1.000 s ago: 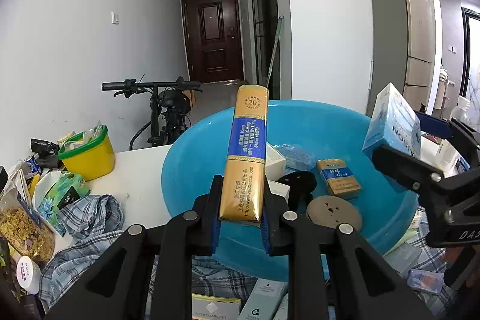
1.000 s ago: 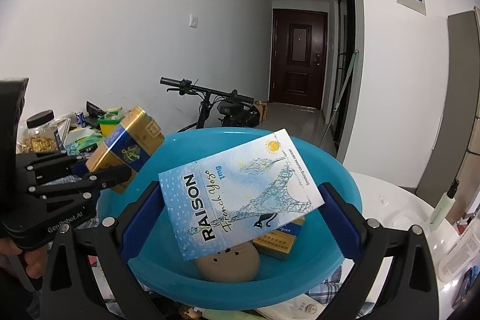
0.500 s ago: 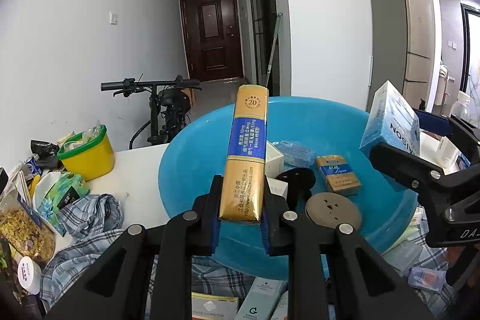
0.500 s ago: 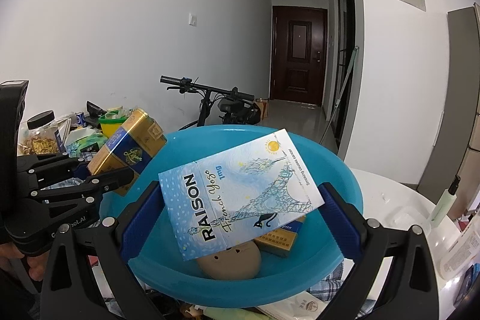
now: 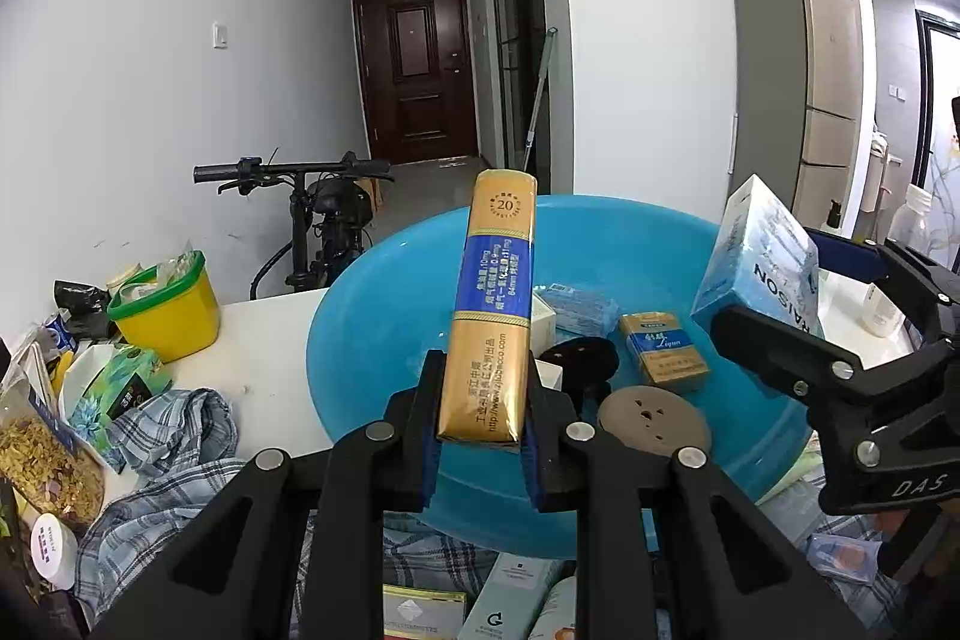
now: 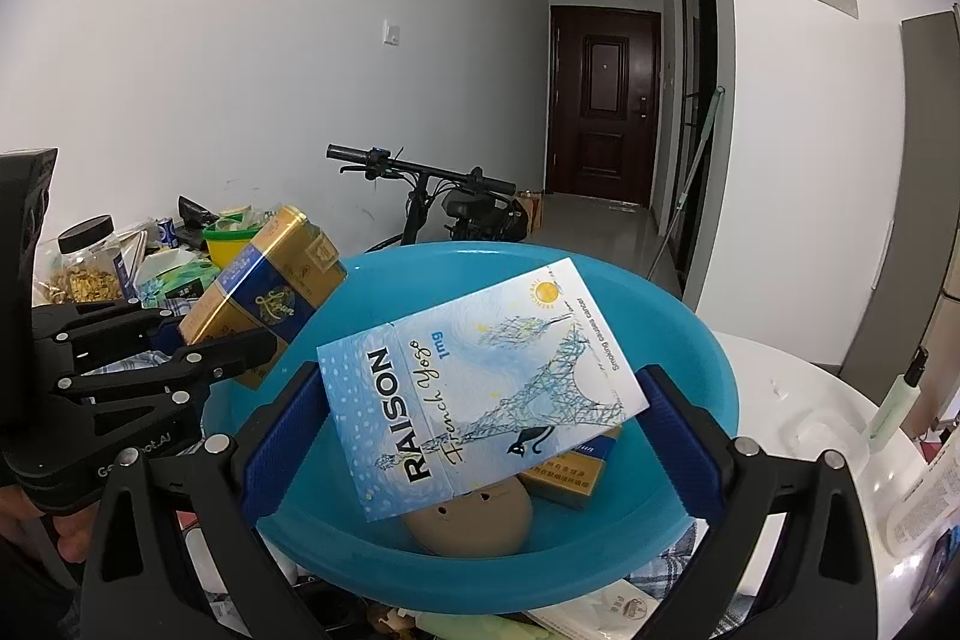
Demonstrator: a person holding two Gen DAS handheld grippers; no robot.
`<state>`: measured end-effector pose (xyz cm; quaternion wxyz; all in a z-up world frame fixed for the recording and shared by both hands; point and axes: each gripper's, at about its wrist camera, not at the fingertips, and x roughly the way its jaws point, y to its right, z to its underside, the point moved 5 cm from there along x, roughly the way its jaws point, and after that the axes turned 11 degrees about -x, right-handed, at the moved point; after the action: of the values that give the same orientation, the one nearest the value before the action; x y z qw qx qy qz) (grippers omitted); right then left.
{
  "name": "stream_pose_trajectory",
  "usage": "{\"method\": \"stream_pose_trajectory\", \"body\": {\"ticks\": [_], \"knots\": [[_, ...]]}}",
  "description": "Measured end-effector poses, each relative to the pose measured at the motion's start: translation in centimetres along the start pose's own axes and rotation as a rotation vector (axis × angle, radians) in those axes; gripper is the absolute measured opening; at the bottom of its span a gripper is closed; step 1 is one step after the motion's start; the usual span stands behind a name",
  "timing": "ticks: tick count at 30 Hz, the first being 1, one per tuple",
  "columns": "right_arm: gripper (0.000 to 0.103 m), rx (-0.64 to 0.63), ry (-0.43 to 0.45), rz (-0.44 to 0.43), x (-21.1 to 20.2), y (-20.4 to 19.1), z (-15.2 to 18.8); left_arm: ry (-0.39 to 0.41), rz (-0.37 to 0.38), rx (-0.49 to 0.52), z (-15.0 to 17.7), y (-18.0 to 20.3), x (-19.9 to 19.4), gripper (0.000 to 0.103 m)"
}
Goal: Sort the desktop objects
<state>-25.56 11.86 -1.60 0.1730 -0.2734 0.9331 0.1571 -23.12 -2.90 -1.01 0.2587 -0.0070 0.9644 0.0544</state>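
A long gold and blue carton stands up between the pads of my left gripper, which is shut on its lower end, over the near rim of a big blue basin. My right gripper is shut on a pale blue RAISON carton, held tilted above the same basin. In the right wrist view the left gripper and its gold carton hang at the basin's left rim. Inside the basin lie a small gold pack, a tan round case and a black round thing.
A yellow tub with a green rim, a checked cloth and bags of snacks crowd the white table's left. Boxes lie under the basin's near rim. Bottles stand at the right. A bicycle leans behind the table.
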Motion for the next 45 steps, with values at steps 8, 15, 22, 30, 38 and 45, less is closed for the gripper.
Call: {"method": "stream_pose_trajectory", "body": {"ticks": [8, 15, 22, 30, 38, 45], "knots": [[0.100, -0.009, -0.004, -0.010, -0.03, -0.30, 0.06, -0.008, 0.004, -0.002, 0.17, 0.07, 0.12, 0.023], [0.100, -0.008, -0.007, -0.007, 0.06, -0.26, 0.01, 0.000, -0.003, -0.003, 0.10, -0.05, 0.02, 0.023], [0.100, -0.013, -0.008, -0.005, 0.07, -0.33, -0.06, -0.003, -0.002, -0.009, 0.12, -0.15, -0.24, 0.023], [0.100, -0.012, -0.008, 0.001, 0.27, -0.20, 0.02, 0.006, 0.002, -0.010, -0.13, 0.27, -0.59, 0.023], [0.100, -0.009, -0.006, 0.004, 0.37, -0.05, 0.13, 0.004, 0.000, -0.018, -0.25, 0.26, -0.73, 0.023], [0.100, -0.014, 0.001, 0.006, 0.00, -0.20, 0.08, 0.006, 0.003, -0.006, -0.19, 0.59, -0.76, 0.023]]}}
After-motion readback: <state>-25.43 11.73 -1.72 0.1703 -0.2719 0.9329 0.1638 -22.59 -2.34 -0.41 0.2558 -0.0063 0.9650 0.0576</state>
